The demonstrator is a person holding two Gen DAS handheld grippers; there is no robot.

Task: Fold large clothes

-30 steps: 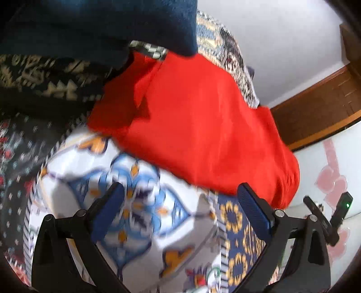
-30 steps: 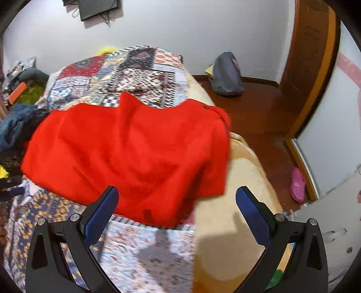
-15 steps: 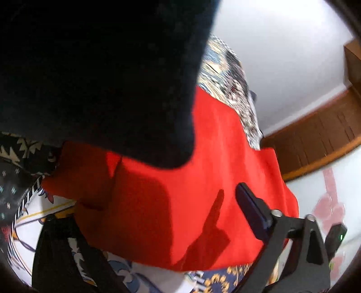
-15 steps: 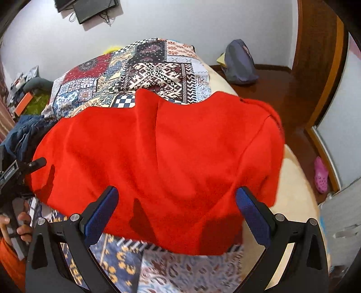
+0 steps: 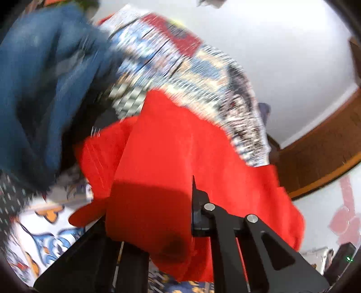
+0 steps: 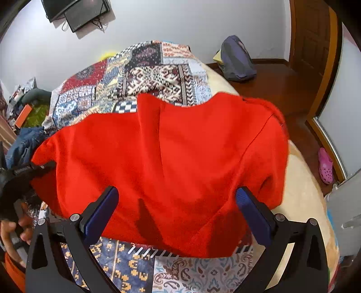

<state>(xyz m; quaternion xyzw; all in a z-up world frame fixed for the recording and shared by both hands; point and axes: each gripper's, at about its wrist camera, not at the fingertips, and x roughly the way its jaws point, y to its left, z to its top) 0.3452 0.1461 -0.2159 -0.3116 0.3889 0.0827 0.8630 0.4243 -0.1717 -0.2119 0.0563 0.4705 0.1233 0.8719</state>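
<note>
Red garment [image 6: 162, 162] lies spread across the patchwork bedspread [image 6: 153, 74] on the bed, and we see it from both wrist views. Our left tool [image 5: 191, 202] has just been closing and is now clamped on a fold of the red cloth at the garment's left edge; the cloth bunches up over the near finger and hides it. Our right tool [image 6: 178, 214] hangs over the near hem with its blue pads [image 6: 255, 218] wide apart, touching nothing that we can make out.

Around the garment, a heap of blue denim [image 5: 40, 74] sits at its left side, close against the sleeve. Beyond the bed a grey-blue backpack [image 6: 237, 60] leans on the wall over the wooden floor [image 6: 277, 83], a pink clog [image 6: 325, 165] lies by the door frame, and a dark screen [image 6: 79, 11] hangs on the wall. Our left hand [image 6: 13, 227] shows at the edge of the right wrist view.

A second ago the left tool stood open over bare bedspread, short of the cloth; half a second ago a dark garment filled much of its view. The right tool now sits closer over the hem.

We can read no writing or labels.
</note>
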